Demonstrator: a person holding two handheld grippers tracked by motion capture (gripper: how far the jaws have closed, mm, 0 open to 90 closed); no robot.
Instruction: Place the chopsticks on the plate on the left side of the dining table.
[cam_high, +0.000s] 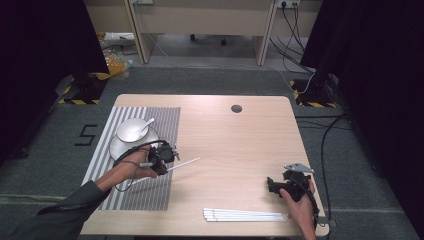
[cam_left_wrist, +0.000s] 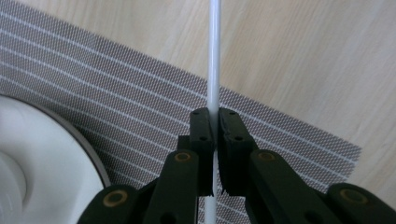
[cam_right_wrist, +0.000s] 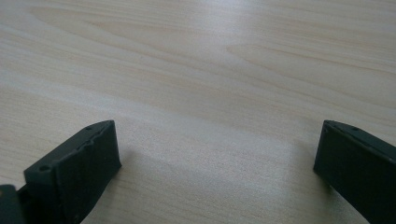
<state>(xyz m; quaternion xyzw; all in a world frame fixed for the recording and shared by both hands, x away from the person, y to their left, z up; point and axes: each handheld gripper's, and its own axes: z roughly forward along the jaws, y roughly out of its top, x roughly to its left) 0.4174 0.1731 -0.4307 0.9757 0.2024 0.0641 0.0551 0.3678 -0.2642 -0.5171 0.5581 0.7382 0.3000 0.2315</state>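
Observation:
My left gripper (cam_high: 162, 157) hovers over the right edge of the striped placemat (cam_high: 135, 195), shut on a thin white stick (cam_high: 182, 163) that juts out to the right over the wood. In the left gripper view the stick (cam_left_wrist: 213, 56) runs straight up between the closed jaws (cam_left_wrist: 214, 116), above the placemat (cam_left_wrist: 140, 102) and beside a white plate (cam_left_wrist: 46, 158). My right gripper (cam_high: 272, 185) rests low near the table's front right, a hand around it. In the right gripper view its jaws (cam_right_wrist: 215, 149) stand wide apart over bare wood with nothing between them.
A bundle of several white sticks (cam_high: 245, 215) lies along the front edge. On the placemat's far end a grey bowl (cam_high: 132, 130) with a white spoon (cam_high: 149, 122) sits on a plate (cam_high: 117, 148). A round cable hole (cam_high: 236, 108) marks the table's far side.

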